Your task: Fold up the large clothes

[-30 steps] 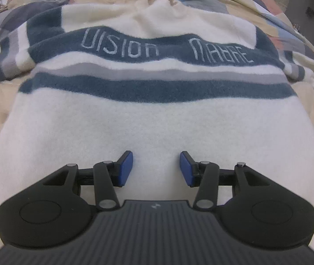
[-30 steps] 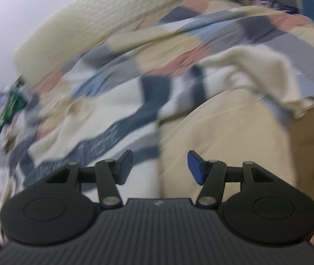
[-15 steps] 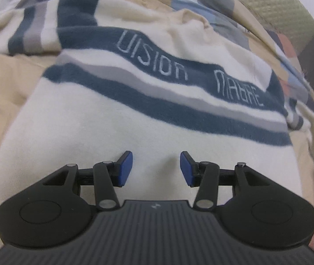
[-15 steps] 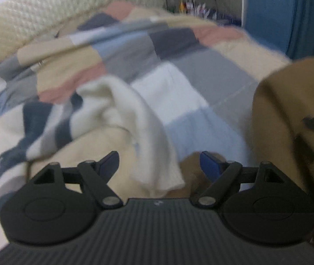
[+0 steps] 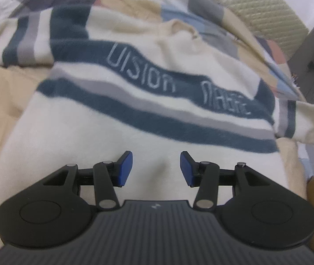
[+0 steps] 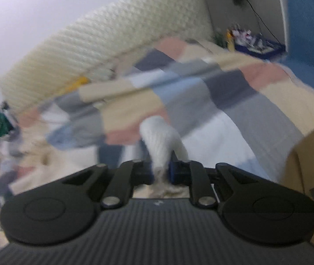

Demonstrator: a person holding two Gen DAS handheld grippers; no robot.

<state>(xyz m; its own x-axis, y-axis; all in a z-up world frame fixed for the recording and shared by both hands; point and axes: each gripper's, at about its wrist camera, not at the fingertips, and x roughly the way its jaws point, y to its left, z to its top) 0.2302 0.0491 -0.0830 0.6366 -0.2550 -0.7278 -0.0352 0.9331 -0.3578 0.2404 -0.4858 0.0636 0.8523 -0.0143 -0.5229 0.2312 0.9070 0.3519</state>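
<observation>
Both wrist views close over sweater point(image 5: 135, 145)

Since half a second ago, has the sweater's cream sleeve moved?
Yes. The cream sleeve, which lay draped on the patchwork quilt, now stands lifted off it, pinched in the right gripper, whose jaws just closed.

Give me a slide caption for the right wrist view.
Right tool pinches a cream sweater sleeve above the patchwork quilt.
</observation>
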